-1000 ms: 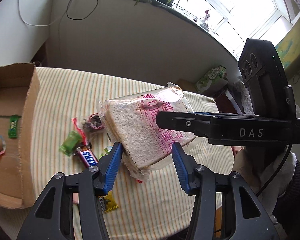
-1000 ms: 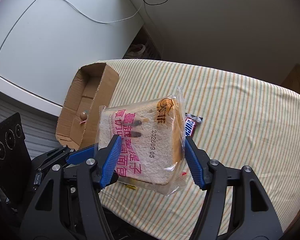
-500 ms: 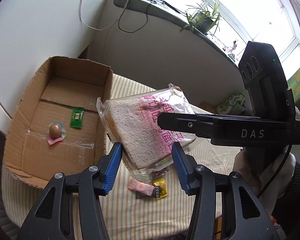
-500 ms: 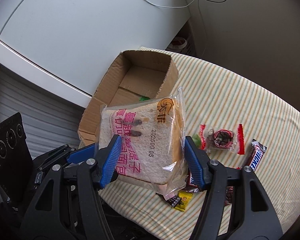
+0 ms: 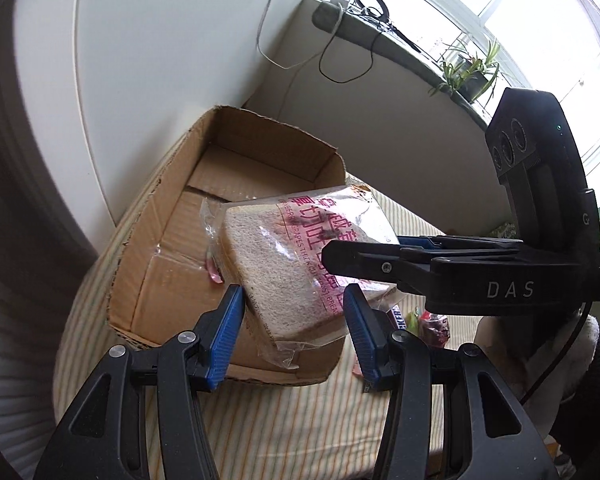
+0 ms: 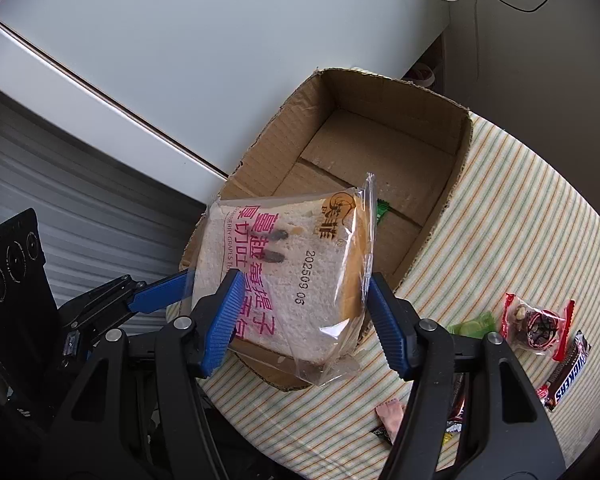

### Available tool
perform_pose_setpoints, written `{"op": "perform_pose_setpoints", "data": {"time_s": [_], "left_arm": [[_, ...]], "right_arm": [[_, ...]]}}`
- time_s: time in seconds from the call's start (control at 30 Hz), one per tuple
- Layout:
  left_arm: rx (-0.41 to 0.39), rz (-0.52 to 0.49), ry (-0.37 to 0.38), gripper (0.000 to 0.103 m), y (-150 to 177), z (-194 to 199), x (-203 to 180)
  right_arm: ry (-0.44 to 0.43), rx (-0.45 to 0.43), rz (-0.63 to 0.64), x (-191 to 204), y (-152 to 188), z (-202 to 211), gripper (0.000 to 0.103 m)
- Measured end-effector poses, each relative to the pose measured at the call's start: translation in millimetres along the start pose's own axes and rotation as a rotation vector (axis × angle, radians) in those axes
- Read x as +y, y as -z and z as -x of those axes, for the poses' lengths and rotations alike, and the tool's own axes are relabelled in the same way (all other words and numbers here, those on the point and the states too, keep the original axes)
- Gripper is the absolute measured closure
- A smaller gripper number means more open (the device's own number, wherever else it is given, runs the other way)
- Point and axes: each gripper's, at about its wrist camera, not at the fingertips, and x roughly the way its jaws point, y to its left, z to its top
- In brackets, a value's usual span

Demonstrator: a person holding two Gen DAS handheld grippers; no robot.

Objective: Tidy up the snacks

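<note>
A clear bag of sliced bread (image 5: 284,264) with pink print hangs tilted over the near end of an open cardboard box (image 5: 168,236). My left gripper (image 5: 293,294) is shut on its lower edge, one blue pad on each side. Entering the left wrist view from the right, a right gripper finger (image 5: 380,266) clamps the bag's far edge. In the right wrist view, my right gripper (image 6: 304,280) is shut on the bread bag (image 6: 284,280) above the box (image 6: 380,92), and a blue left finger (image 6: 160,294) reaches in from the left.
A green packet (image 6: 382,210) and a pink wrapper (image 5: 214,274) lie in the box. A Snickers bar (image 6: 568,376), a red-ended nut pack (image 6: 538,326), a green candy (image 6: 476,322) and small wrappers (image 6: 388,416) lie on the striped tablecloth (image 6: 520,208). A white wall stands behind the box.
Both grippers have carried the bread bag sideways, from above the loose snacks on the cloth to above the near end of the box. The grip on the bag is unchanged.
</note>
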Motion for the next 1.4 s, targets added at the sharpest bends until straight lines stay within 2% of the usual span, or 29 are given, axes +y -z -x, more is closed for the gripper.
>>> {"op": "perform_pose_setpoints", "data": {"time_s": [0.13, 0.33, 0.53, 0.67, 0.8, 0.87, 1.03, 1.2, 1.33, 1.4], "left_arm": [[-0.003, 0.012, -0.029, 0.054, -4, 0, 14], [-0.02, -0.015, -0.117, 0.054, -5, 0, 19], [-0.016, -0.013, -0.136, 0.054, -3, 1, 24], [-0.019, -0.016, -0.146, 0.054, -1, 4, 23], [-0.022, -0.047, -0.158, 0.054, 2, 6, 16], [-0.024, -0.059, -0.16, 0.054, 3, 7, 12], [-0.027, -0.083, -0.16, 0.054, 8, 10, 4], [-0.032, -0.127, -0.167, 0.054, 18, 15, -7], [-0.027, -0.156, -0.17, 0.054, 27, 16, -17], [-0.022, -0.165, -0.164, 0.054, 32, 15, -22]], "right_arm": [[0.011, 0.012, 0.019, 7, -4, -11, 0.037], [0.114, -0.001, 0.047, 7, -7, -15, 0.033], [0.183, -0.019, 0.058, 1, -8, -9, 0.032], [0.167, -0.035, 0.038, -8, -6, -5, 0.032], [0.187, -0.063, 0.09, -7, 5, 7, 0.031], [0.193, -0.074, 0.103, -10, 12, 14, 0.016], [0.135, -0.115, 0.069, -27, 36, 36, 0.014], [0.193, -0.148, 0.045, -48, 66, 62, 0.014], [0.319, -0.139, -0.028, -73, 88, 77, 0.014], [0.329, -0.134, -0.061, -90, 101, 84, 0.014]]}}
